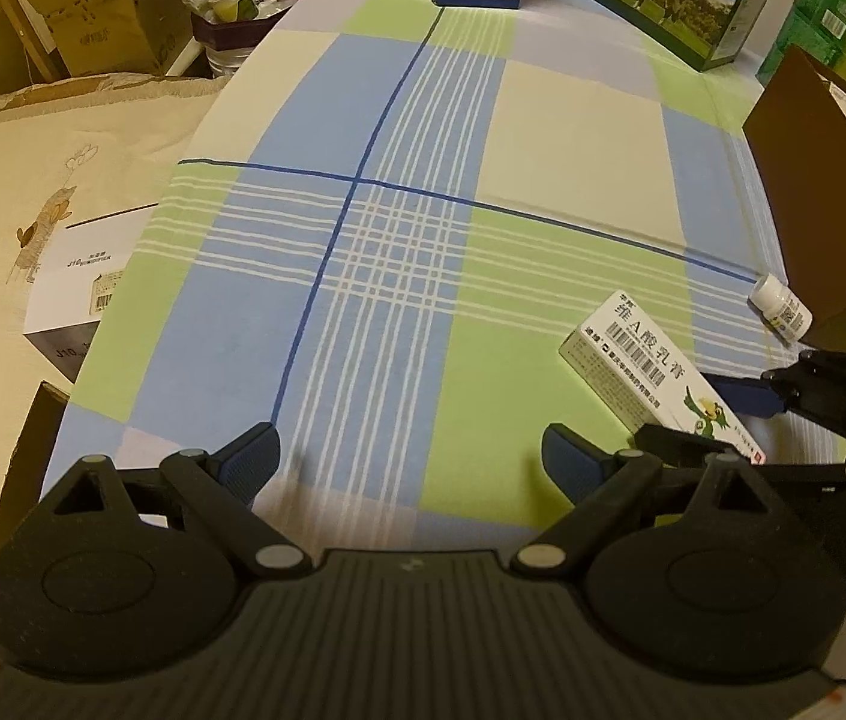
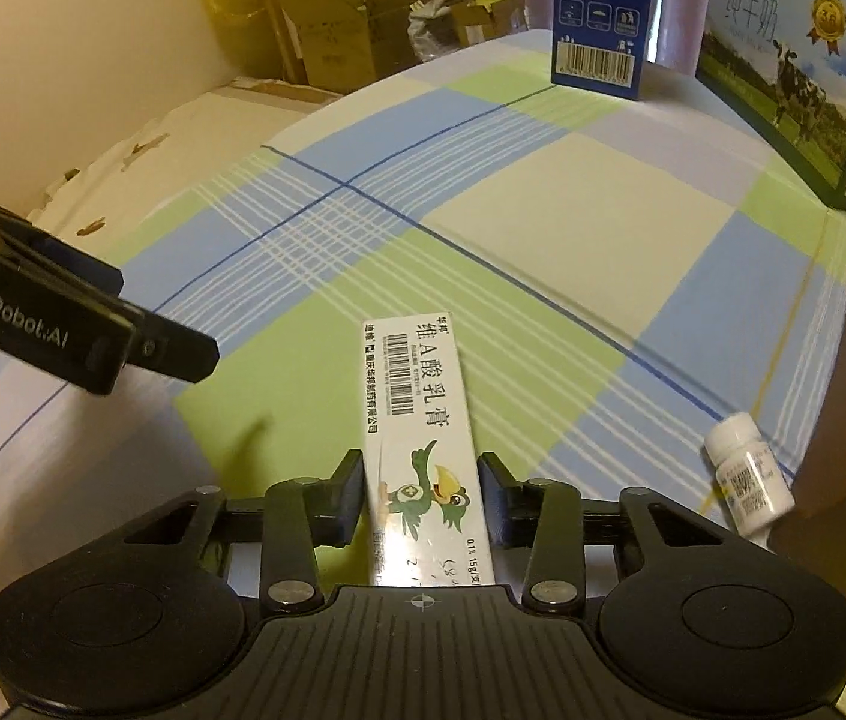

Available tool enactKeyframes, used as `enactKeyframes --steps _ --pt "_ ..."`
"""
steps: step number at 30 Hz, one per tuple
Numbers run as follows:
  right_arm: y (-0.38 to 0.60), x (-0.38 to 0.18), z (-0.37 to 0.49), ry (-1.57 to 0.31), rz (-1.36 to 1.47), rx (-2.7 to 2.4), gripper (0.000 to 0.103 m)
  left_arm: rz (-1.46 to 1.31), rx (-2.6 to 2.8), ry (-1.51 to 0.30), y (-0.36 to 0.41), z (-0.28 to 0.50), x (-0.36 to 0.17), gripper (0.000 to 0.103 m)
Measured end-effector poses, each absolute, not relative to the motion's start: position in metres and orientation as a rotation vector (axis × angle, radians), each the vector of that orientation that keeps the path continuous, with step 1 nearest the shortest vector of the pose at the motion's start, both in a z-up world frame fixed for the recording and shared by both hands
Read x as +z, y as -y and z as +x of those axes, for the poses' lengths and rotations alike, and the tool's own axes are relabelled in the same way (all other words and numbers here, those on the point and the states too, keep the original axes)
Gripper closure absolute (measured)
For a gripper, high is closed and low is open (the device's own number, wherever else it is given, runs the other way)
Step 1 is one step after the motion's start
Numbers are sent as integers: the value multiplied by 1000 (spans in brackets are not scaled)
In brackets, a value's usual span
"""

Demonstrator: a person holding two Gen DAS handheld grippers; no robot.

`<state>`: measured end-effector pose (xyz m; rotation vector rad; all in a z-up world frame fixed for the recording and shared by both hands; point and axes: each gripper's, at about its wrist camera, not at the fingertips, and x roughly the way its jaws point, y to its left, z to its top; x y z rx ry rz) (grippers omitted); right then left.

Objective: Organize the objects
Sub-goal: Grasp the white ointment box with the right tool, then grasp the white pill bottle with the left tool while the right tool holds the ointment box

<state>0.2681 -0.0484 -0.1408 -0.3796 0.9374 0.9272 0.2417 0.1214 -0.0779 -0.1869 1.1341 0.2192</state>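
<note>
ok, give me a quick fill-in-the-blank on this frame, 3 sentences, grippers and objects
1. The right gripper straddles the white ointment box, which shows a cartoon ____.
2. The left gripper is open and holds ____.
3. The small white bottle lies on its ____ beside the brown box.

Missing: bird; nothing; side

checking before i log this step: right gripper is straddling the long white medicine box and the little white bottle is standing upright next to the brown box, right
Not quite. The white bottle is lying on its side beside the brown box, not upright; the right wrist view shows it. The rest holds: the right gripper straddles the medicine box.
</note>
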Motion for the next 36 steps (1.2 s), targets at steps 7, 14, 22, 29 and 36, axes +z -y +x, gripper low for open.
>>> enactKeyframes --steps 7,14,22,29,36 --pt "81 -138 258 -974 -336 842 66 -165 167 -1128 -106 243 -76 11" --pt "152 -133 254 -1011 -252 645 66 -111 45 -1130 -68 261 -82 11" --pt "226 -127 257 -1031 -137 417 66 -10 -141 -1090 -10 290 -88 11" --pt "273 -122 267 -1026 -69 286 66 85 -291 -1027 31 320 -102 11" --pt "298 -121 272 -1028 -42 222 66 147 -383 -978 54 353 -115 12"
